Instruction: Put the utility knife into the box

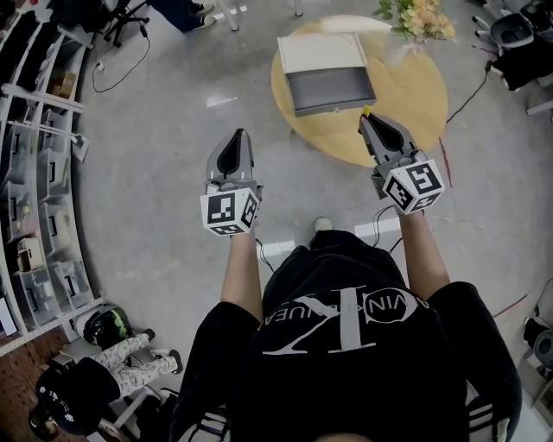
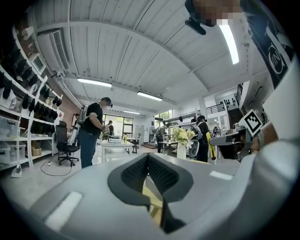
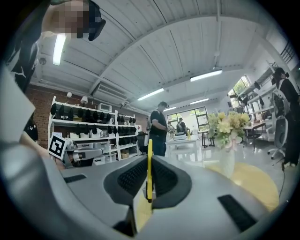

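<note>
An open box sits on a round wooden table, its grey tray nearest me and its white lid behind it. My right gripper hovers over the table's near edge, just right of the tray, shut on a thin yellow utility knife. In the right gripper view the knife stands upright between the closed jaws of the right gripper. My left gripper hangs over the bare floor left of the table. Its jaws are shut with nothing held, as the left gripper shows in its own view.
A vase of yellow flowers stands at the table's far right edge. Storage shelves line the left wall. Cables run over the floor near an office chair. People stand at work tables in the background.
</note>
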